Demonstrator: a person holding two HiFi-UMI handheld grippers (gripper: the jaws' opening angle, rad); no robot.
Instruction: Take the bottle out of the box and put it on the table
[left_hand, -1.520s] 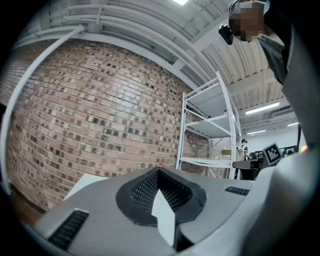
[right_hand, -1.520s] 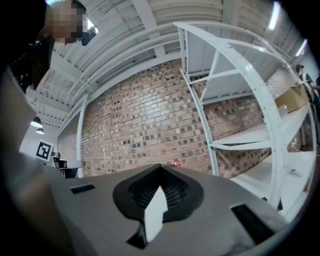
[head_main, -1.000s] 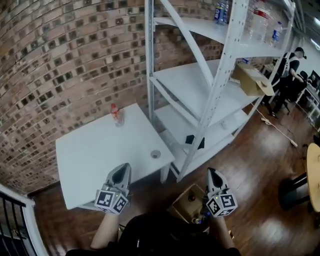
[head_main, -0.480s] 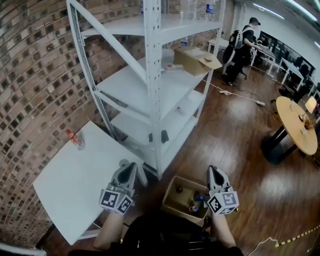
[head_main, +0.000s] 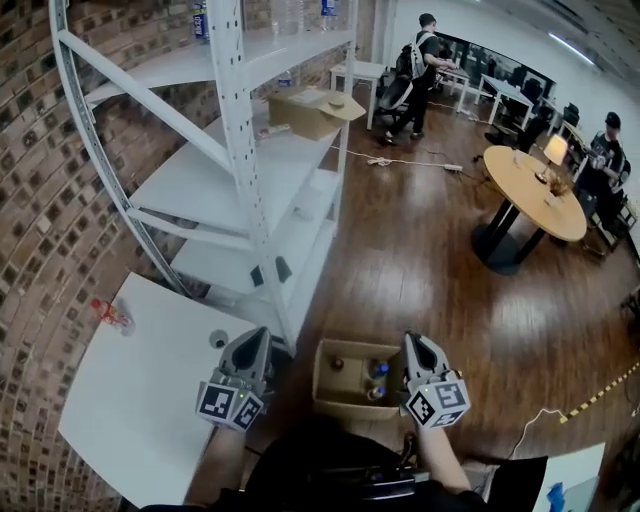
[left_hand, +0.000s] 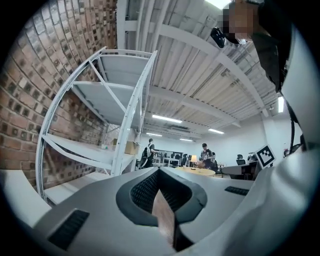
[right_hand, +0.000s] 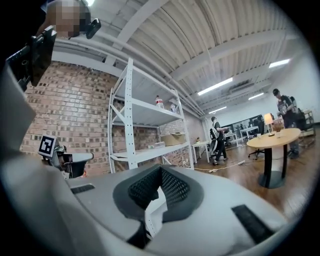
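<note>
Both grippers are held out in front of me. Left gripper (head_main: 254, 342): jaws together, nothing between them. Right gripper (head_main: 412, 343): jaws likewise closed, empty. The cardboard box (head_main: 340, 400) sits open-topped on the wood floor (head_main: 430, 270), below and between the two grippers, its right edge just beside the right one. Inside, caps up: a blue-capped bottle (head_main: 378, 369) on the right gripper's side, a second bottle (head_main: 338, 364) toward the left gripper; neither is touched. The white table (head_main: 130, 410) lies under and outboard of the left gripper. On it are a small round object (head_main: 218, 340) near the left jaw tips and a red-capped bottle (head_main: 112, 314) well apart, at the far corner. A white shelving rack (head_main: 240, 170) stands ahead of the left gripper.
</note>
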